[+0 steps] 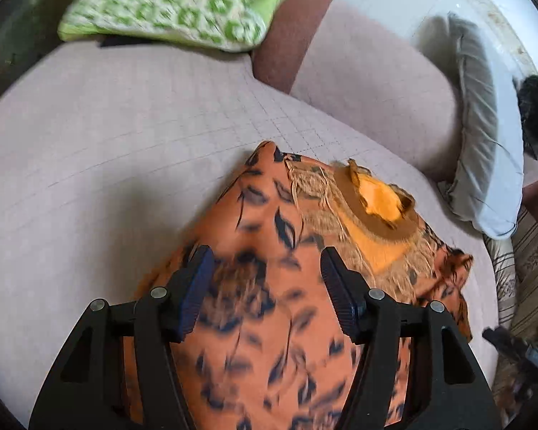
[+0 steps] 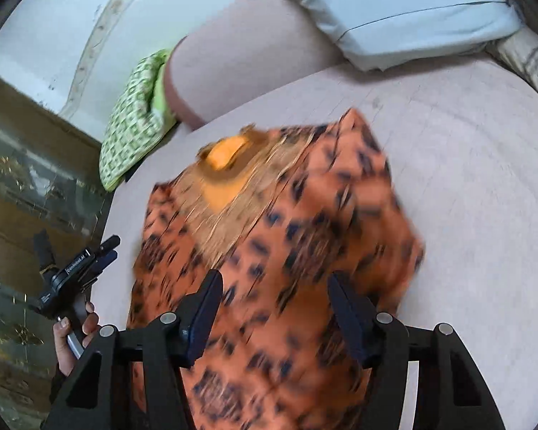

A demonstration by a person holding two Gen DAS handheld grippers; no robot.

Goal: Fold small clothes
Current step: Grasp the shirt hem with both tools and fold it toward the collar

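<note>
Garment (image 1: 269,286) of orange cloth with dark leaf print lies on the pinkish sofa seat (image 1: 107,143), neckline and fringe trim towards the backrest; it looks to us partly folded, with at least one side turned in, though blur hides the exact layers. We judge more folds are left before it is a neat packet.

Our left gripper (image 1: 267,288) hangs over the cloth with its jaws apart and nothing pinched between them. Our right gripper (image 2: 274,313) is likewise spread over the garment, gripping nothing we can see.

For room, the seat is bare to the left of the cloth in the left wrist view. A green patterned cushion (image 1: 175,7) sits at one far corner, a pale pillow (image 2: 412,3) at the other, both well apart from the garment. The seat's near edge is close below us.
</note>
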